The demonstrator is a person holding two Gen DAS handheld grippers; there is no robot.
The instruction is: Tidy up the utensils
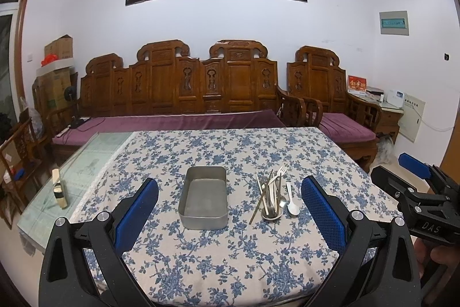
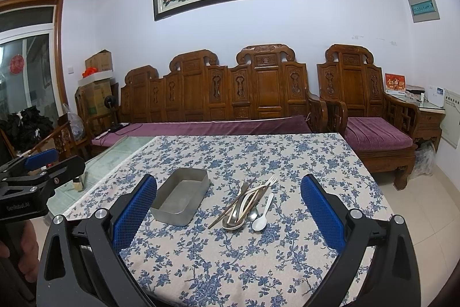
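My left gripper (image 1: pixel 230 209): jaws wide apart, holding nothing; side reads "GenRobot.AI".
Tin tray (image 1: pixel 203 197): empty, on the floral tablecloth (image 1: pixel 230 263), just left of the utensils.
Utensil pile (image 1: pixel 270 192): chopsticks, fork, spoons heaped together.
White spoon (image 1: pixel 291 203): just beside the pile.
My right gripper (image 2: pixel 229 209): wide open, empty; marked "DAS".

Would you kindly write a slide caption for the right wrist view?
Open right gripper faces an empty metal tray and a utensil pile on the floral tablecloth.
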